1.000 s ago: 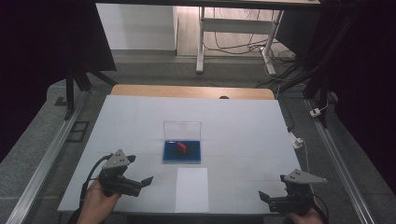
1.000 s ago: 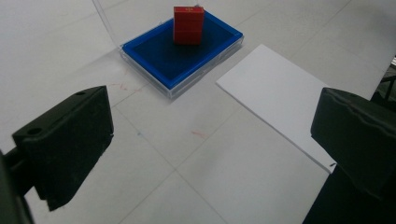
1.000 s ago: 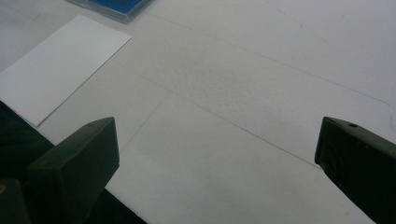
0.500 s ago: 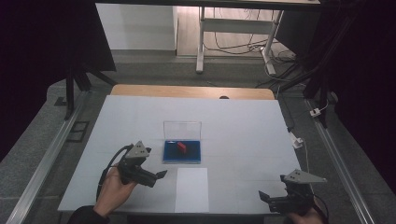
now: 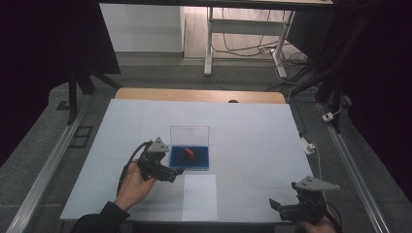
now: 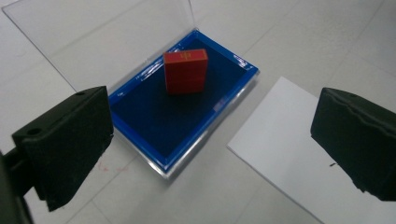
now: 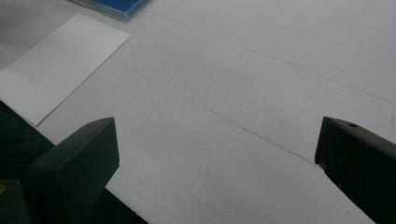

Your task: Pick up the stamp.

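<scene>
Nearing the red block [image 6: 185, 71], the left gripper [image 5: 176, 171] has advanced, jaws spread.

A white-topped table [image 5: 252, 131] with a bare strip of wooden edge [image 5: 199, 94] at its far side stands on grey carpeted floor [image 5: 43, 145]. Beyond it a white metal frame [image 5: 210, 43] rises over loose cables [image 5: 245, 43], brightly lit, while black curtains [image 5: 48, 43] darken both sides.
</scene>
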Demonstrator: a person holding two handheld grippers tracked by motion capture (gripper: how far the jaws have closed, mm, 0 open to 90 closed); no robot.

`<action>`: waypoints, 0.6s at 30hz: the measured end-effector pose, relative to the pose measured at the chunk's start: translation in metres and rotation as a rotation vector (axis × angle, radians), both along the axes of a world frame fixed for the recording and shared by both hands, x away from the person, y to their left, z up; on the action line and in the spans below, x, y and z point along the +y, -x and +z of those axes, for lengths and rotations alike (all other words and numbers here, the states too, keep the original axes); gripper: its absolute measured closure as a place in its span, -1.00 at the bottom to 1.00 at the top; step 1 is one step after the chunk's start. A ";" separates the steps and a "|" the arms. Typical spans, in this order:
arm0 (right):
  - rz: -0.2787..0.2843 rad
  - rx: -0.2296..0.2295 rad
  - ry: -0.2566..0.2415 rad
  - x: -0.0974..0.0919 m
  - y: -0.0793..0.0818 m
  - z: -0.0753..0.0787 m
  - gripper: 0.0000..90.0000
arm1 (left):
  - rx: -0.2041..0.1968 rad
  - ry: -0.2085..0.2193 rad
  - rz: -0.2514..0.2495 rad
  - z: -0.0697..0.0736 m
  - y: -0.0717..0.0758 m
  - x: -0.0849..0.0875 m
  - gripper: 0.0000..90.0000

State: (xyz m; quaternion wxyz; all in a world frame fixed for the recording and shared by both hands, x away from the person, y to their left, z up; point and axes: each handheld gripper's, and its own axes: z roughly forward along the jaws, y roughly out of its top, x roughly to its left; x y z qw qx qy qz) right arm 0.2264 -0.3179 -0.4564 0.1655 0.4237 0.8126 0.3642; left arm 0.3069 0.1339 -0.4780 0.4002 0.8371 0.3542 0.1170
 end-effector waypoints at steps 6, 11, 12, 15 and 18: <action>0.001 0.005 0.003 0.000 0.000 0.000 -0.99 | 0.028 -0.030 0.016 -0.005 -0.015 -0.013 -1.00; 0.003 0.003 0.001 0.000 0.000 0.000 -0.99 | 0.026 -0.081 0.006 -0.010 -0.023 -0.025 -1.00; 0.007 0.006 0.002 0.000 0.000 0.000 -0.99 | 0.025 -0.091 0.005 -0.011 -0.024 -0.026 -1.00; 0.011 0.006 0.007 0.001 0.000 0.000 -0.99 | 0.032 -0.102 -0.004 -0.015 -0.030 -0.032 -1.00; 0.013 0.007 0.007 0.001 0.000 -0.001 -0.99 | 0.029 -0.119 -0.011 -0.018 -0.036 -0.037 -1.00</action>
